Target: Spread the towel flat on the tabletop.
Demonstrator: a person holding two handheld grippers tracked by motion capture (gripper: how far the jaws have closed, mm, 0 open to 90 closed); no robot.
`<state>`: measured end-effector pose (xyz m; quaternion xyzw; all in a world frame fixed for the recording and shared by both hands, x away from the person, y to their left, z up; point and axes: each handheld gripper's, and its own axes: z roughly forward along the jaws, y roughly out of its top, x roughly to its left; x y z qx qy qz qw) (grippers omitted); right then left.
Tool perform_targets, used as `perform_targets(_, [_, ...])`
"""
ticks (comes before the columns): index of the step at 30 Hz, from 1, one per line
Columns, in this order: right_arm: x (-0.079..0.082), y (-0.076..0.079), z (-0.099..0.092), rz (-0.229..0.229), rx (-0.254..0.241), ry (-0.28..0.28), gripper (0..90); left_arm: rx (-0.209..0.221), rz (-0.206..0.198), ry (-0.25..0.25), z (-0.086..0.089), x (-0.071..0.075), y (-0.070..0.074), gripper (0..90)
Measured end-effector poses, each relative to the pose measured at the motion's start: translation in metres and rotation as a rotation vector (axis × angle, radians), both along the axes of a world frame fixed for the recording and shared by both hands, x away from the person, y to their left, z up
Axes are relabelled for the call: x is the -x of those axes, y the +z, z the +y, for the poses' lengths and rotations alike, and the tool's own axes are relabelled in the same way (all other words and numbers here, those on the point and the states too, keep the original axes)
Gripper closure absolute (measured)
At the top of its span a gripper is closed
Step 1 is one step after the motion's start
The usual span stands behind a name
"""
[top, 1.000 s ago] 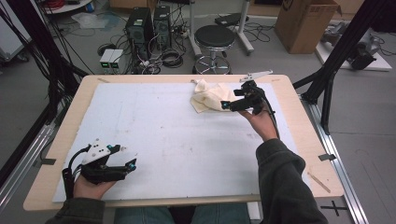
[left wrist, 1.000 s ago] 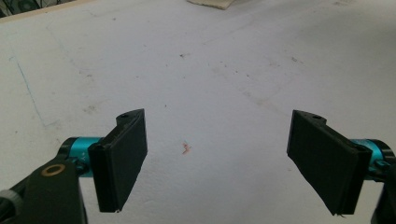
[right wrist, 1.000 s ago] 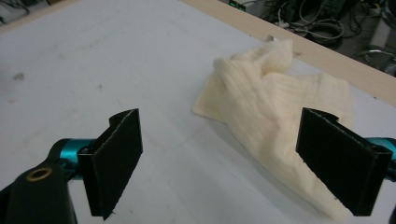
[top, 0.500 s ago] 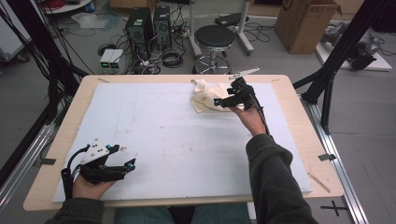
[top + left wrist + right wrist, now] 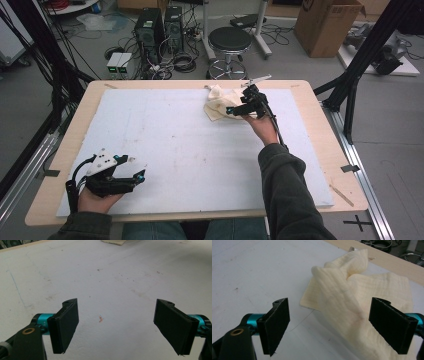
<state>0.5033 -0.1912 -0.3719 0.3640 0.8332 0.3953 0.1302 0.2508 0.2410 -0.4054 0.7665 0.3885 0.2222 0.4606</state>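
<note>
In the high view the right claw (image 5: 235, 111) covers the near right edge of the cream cloth (image 5: 216, 101), so whether it touches the fabric there is hard to tell. In the left gripper view just a corner of that cloth (image 5: 113, 242) shows, cut off by the top edge.

The cloth (image 5: 352, 297) lies crumpled on the white board (image 5: 190, 150) that covers the desk (image 5: 75, 120), toward the far edge and right of centre. One fold stands up in a soft ridge — the rest spreads flat behind it. In the right gripper view the right claw (image 5: 337, 327) is wide open with nothing held; the rumpled cloth sits between and just beyond its two black pads, nearer the right-hand pad.

The right arm reaches far forward across the board, sleeve stretched out, hand turned so the claw points left at the cloth. The left claw (image 5: 142, 175) rests low at the near left corner, well apart from the cloth — its jaws are spread wide over bare, lightly stained board (image 5: 105, 290), gripping nothing.
</note>
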Motion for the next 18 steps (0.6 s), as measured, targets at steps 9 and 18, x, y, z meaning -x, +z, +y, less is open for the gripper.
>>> perform_targets(9, [-0.006, -0.006, -0.001, 0.013, -0.009, -0.021, 17.7, 0.003, 0.002, -0.003, -0.001, -0.001, -0.001, 20.6])
perform_targets(18, [-0.010, -0.016, 0.006, 0.019, -0.008, -0.036, 17.8, 0.001, 0.002, -0.002, -0.001, -0.001, -0.001, 20.6])
